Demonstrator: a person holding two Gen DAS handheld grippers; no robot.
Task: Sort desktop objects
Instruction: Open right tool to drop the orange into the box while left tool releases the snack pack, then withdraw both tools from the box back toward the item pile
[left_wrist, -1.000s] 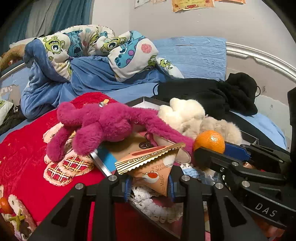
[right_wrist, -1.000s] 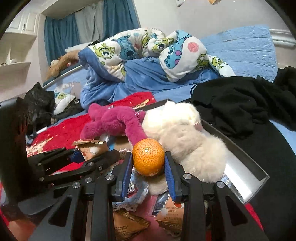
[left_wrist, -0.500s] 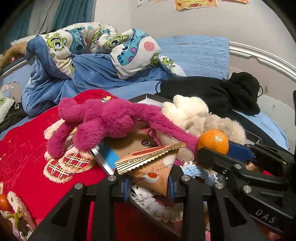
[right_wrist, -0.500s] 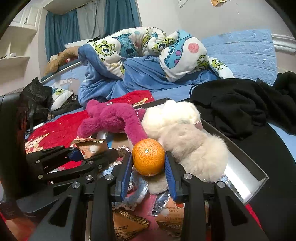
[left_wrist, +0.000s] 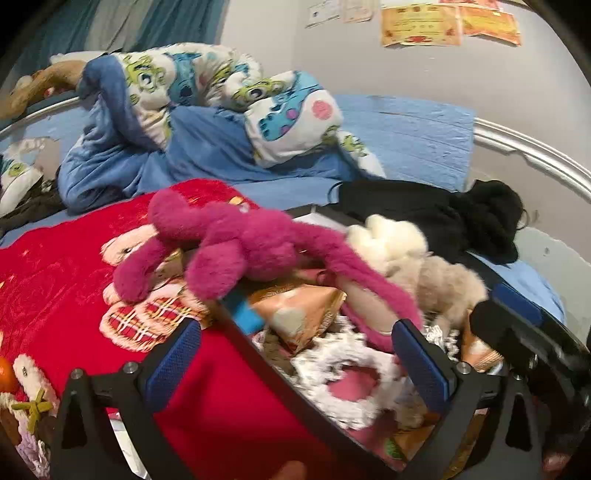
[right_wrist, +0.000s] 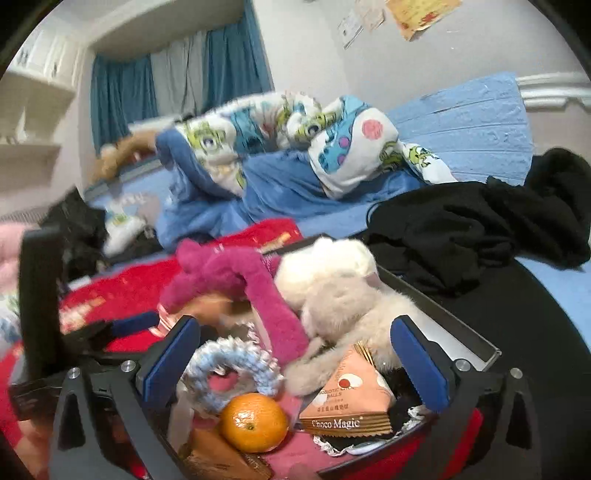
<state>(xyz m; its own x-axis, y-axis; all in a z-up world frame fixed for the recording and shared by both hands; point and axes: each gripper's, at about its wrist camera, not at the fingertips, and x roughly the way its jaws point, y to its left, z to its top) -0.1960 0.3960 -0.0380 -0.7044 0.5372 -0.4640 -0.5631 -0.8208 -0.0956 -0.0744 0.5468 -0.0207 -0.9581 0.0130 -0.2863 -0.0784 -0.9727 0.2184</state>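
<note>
Two hand-held claws are hovering over a crowded tray (right_wrist: 458, 334) lying on a red blanket (left_wrist: 66, 266) on a bed. Both claws are spread wide and gripping nothing.

The main risk here is the clutter. An orange (right_wrist: 254, 421) is resting loose just below and between the right claw's (right_wrist: 295, 363) open fingers, close to the tray's near edge; a careless nudge could probably roll it out onto the bedding. Beside it, toward the right finger, a triangular Choco Magic packet (right_wrist: 347, 402) is lying against a cream plush toy (right_wrist: 332, 288), and a blue crocheted ring (right_wrist: 232, 365) is sitting just ahead of the orange, toward the left finger. A magenta plush toy (left_wrist: 236, 247) is draping a long limb across the pile, so closing on anything nearby could snag that limb and drag other items along.

The left claw (left_wrist: 295, 363) is straddling the tray's left rim, its left finger over the blanket and its right finger over the tray. A second, blurred triangular snack packet (left_wrist: 306, 310) is lying just ahead between its fingers, with a white crocheted ring (left_wrist: 351, 384) nearer in. Closing here could catch the rim instead of an item.

Both claws are pointing forward and slightly down, side by side, the right one's fingers visible at the far right of the left claw's view.
</note>
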